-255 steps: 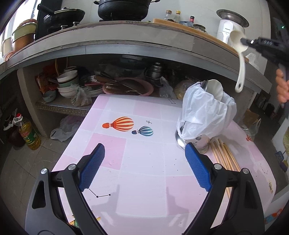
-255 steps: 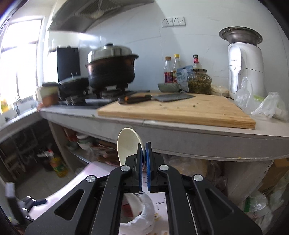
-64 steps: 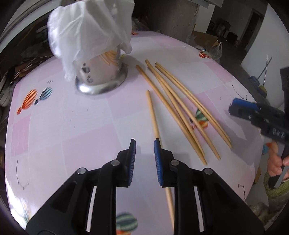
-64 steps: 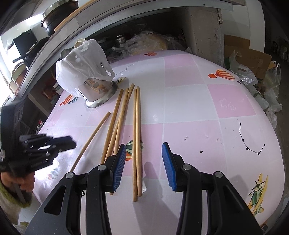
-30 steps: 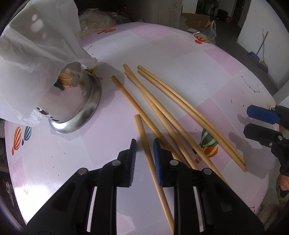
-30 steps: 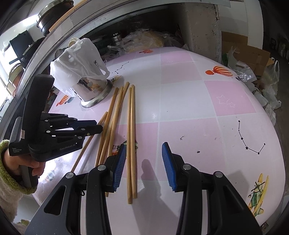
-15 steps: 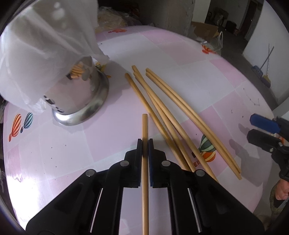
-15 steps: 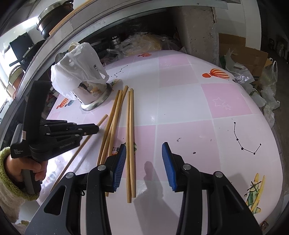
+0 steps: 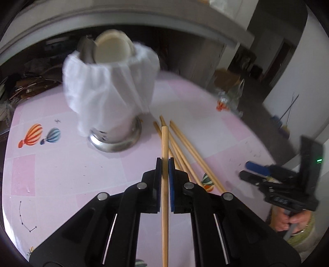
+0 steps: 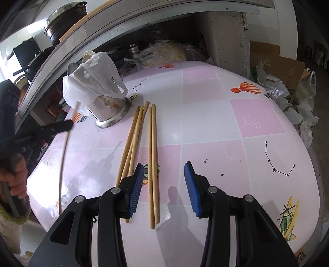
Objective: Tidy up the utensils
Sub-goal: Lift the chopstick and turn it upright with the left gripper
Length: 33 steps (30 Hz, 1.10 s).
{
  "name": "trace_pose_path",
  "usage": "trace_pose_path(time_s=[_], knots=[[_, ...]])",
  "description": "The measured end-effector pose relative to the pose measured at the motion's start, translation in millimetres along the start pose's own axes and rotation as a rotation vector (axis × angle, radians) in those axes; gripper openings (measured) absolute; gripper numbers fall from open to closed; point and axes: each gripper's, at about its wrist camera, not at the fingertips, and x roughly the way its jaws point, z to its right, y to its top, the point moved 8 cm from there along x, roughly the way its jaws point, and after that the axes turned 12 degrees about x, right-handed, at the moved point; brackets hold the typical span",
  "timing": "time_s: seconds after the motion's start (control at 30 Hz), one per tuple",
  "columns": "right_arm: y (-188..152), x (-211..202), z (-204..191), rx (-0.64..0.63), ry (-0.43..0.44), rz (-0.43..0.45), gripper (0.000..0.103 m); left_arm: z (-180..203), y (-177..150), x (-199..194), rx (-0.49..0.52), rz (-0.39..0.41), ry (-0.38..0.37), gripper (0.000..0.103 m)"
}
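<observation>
My left gripper is shut on one long wooden chopstick, lifted off the table and pointing toward the steel utensil holder, which is draped in a white plastic bag and holds a white ladle. Several more chopsticks lie side by side on the pink table right of the holder. In the right wrist view the held chopstick slants up at the far left in the left gripper. My right gripper hovers open over the near ends of the lying chopsticks, holding nothing.
A concrete counter with pots overhangs the table's far side, with cluttered shelves beneath. Plastic bags and a cardboard box sit on the floor beyond the right edge. A person's hand grips the left tool.
The left gripper closed on the single chopstick and lifted it off the table, swinging its tip toward the holder. The right gripper has stayed put and open.
</observation>
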Motion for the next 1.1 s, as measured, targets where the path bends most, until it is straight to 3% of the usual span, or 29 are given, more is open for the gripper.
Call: trace_pose_path(time_s=[0.27,0.47,0.63,0.77,1.1], knots=[[0,-1,-9,-0.007,0.026,-0.004,0.040,-17,-2,-62,-0.052,0.146,-0.001,0.006],[-1,5,-27,-0.021,0.084,-0.021,0.040,-29,-7,-92,-0.089,0.212,0.006,0.006],[-2,24,-50,-0.048,0.147,-0.070,0.039,-36,-11,-104,-0.114,0.248,0.012,0.006],[-4,46,-73,-0.064,0.193,-0.133,0.031,-42,-14,-111,-0.133,0.272,0.008,0.006],[-6,92,-88,-0.104,0.114,-0.196,0.022,-66,-22,-113,-0.180,0.301,-0.004,0.006]])
